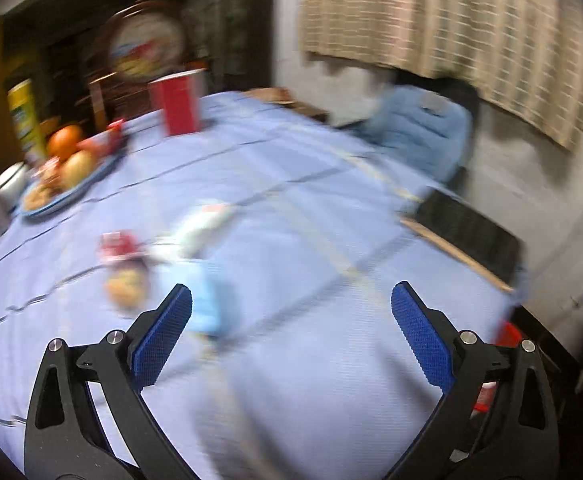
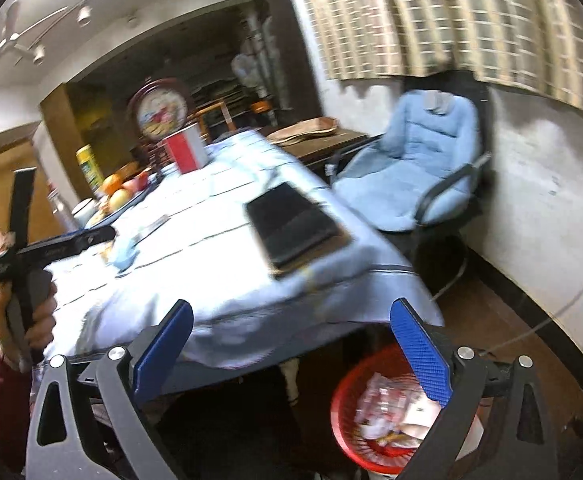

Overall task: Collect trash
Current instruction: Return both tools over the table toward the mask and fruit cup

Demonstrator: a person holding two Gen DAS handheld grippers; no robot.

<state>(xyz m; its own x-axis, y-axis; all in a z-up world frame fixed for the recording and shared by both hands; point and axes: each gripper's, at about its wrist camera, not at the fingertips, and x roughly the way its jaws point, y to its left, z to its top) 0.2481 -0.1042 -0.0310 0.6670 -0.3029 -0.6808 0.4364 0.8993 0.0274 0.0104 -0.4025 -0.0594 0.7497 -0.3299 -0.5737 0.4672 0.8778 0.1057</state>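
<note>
Trash point(image 1: 195, 240) lies just ahead of the left tool point(image 1: 291, 308), whose jaws stand apart and empty: light, crinkly wrappers, best pinched at a raised edge. Right tool point(image 2: 291, 320) gapes, empty, above the basket point(image 2: 343, 420).

pale blue tablecloth point(image 1: 311, 208) with dark grid lines, red basket point(image 2: 351, 420), checked curtain point(image 2: 451, 20)

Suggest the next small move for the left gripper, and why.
Probably lower the left gripper toward the wrappers just ahead and left of it. Its fingers stand open and empty, litter lies on the tablecloth, and the red basket already holds trash.
</note>
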